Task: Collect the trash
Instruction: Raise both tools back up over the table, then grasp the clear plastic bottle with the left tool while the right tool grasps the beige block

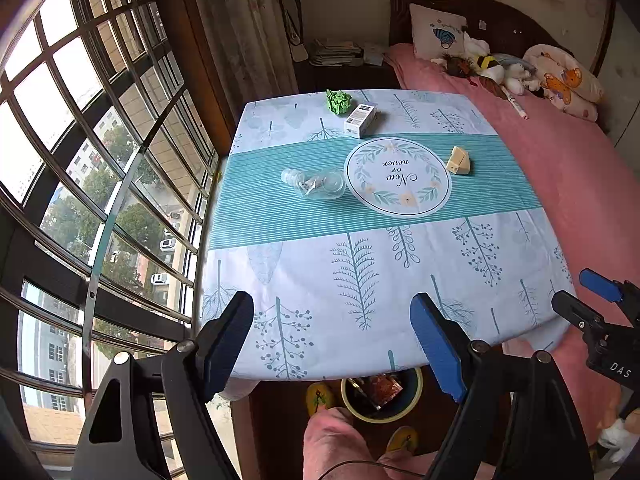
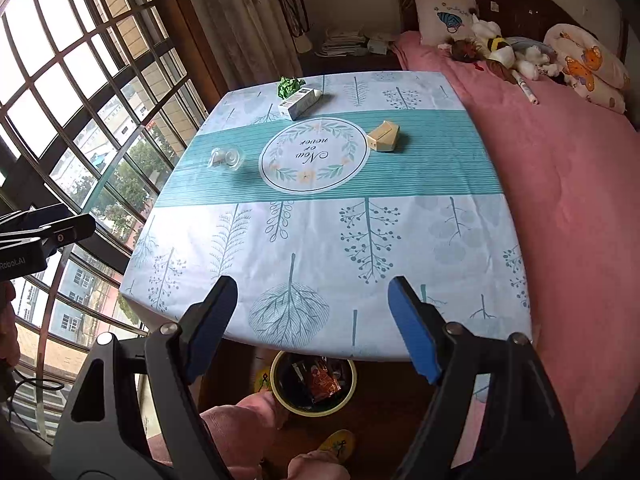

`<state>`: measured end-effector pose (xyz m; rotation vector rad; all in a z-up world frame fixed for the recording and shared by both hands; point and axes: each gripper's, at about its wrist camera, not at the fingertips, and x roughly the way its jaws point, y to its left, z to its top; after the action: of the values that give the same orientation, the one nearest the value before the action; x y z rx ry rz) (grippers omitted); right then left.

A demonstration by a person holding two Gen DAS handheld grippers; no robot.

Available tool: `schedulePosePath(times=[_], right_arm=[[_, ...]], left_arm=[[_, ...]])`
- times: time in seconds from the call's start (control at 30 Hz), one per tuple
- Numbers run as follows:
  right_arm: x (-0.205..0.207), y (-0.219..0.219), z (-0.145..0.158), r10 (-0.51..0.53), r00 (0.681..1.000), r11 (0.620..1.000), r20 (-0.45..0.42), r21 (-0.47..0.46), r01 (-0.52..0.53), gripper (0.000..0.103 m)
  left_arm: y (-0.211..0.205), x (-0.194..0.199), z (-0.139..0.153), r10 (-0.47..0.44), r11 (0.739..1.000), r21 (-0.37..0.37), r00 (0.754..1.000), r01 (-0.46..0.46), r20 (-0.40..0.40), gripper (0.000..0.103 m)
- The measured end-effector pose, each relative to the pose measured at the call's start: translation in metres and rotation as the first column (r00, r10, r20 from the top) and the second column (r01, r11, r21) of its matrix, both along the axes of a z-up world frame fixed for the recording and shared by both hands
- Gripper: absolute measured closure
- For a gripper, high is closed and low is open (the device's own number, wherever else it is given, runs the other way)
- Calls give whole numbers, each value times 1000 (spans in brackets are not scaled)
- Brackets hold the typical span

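Sitting on the floor under the desk's near edge, one yellow-rimmed bin holds crinkled snack wrappers. Four bits of trash lie on the desk: a clear plastic bottle on its side, a green paper wad, a white carton, a cream box. The round mat reads "Now or never". Left hand-held gripper and right hand-held gripper both gape wide, empty.

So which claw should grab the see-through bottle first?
Probably the left claw. The clear plastic bottle lies on the window side of the table, which is the left claw's side. The right claw sits nearer the bed. Both are open and empty.
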<state>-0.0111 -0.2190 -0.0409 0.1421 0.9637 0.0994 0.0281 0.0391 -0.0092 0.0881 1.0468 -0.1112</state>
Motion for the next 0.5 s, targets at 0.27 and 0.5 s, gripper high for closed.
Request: schedulePosePath(times=[0.27,0.5], right_arm=[[77,13,-18,-112,993,993,-41,-39,110,33],[158,13,-52,-272,952,962,-138,-25,271,34]], left_arm=[[44,143,-50,-23,992,-130,992,7,-123,34],[80,271,-137,-7,953,-290,947,-92,-322,37]])
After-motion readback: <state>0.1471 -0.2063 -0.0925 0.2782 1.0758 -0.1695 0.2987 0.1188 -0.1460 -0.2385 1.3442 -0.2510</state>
